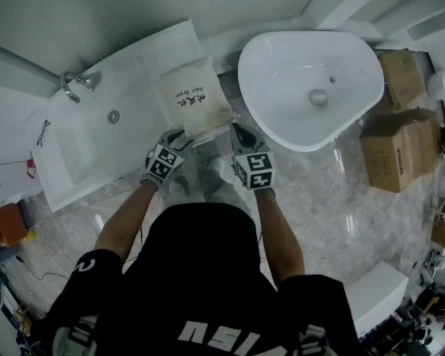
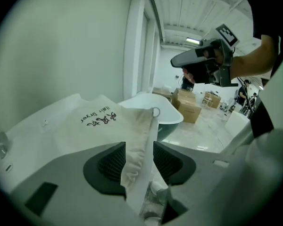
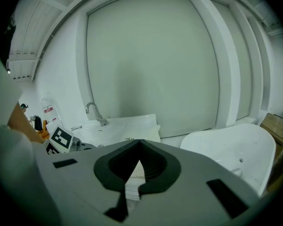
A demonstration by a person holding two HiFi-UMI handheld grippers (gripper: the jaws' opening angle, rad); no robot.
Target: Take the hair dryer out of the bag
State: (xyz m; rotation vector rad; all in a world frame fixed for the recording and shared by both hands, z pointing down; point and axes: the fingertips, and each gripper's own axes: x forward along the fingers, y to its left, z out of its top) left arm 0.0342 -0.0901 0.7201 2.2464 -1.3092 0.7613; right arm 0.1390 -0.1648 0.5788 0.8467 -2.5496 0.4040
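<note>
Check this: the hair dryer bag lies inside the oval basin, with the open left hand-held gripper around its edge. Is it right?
No: the head view shows the hair dryer bag on the white sink top beside the oval basin, not inside it. The open left hand-held gripper is around its edge.

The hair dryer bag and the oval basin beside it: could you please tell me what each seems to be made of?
The bag looks like off-white woven cloth, probably cotton or canvas, with a matte finish: it creases softly and carries dark print. The basin looks like glossy white ceramic or acrylic: smooth and hard, with soft reflections. The pictures cannot tell which of the two it is.
</note>
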